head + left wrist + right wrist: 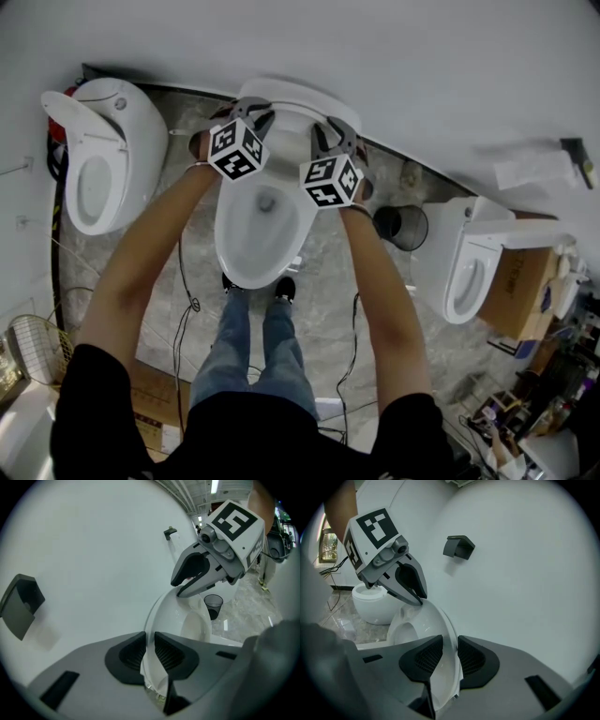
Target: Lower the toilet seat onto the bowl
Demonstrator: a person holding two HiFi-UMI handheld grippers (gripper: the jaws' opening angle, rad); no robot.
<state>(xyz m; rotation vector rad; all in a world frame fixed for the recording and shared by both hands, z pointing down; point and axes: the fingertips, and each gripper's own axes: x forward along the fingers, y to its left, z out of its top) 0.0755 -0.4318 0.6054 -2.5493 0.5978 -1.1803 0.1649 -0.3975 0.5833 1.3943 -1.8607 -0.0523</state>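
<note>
Left gripper (149, 652): narrow, pads pinching the edge of the upright toilet seat (157, 613).
Right gripper (449, 657): narrow too, nipped on the same rim.
Seat position: raised against the wall (394, 56), at 12 o'clock of the bowl (255, 239). Grips sit at roughly 10 and 2 o'clock.
Doing it well: swing both hands together toward 6 o'clock and slow down near the bowl. An uneven pull would probably rack the seat.
Gripper views only: pad contact on the rim.
Head view only: open bowl below, shoes (284, 289) at its 6 o'clock.

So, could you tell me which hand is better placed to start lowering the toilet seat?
Left, marginally. The left tongs and right tongs both clamp the raised toilet seat at its rim, but the left pair seems to pinch tighter. Lowering with both looks safest.
</note>
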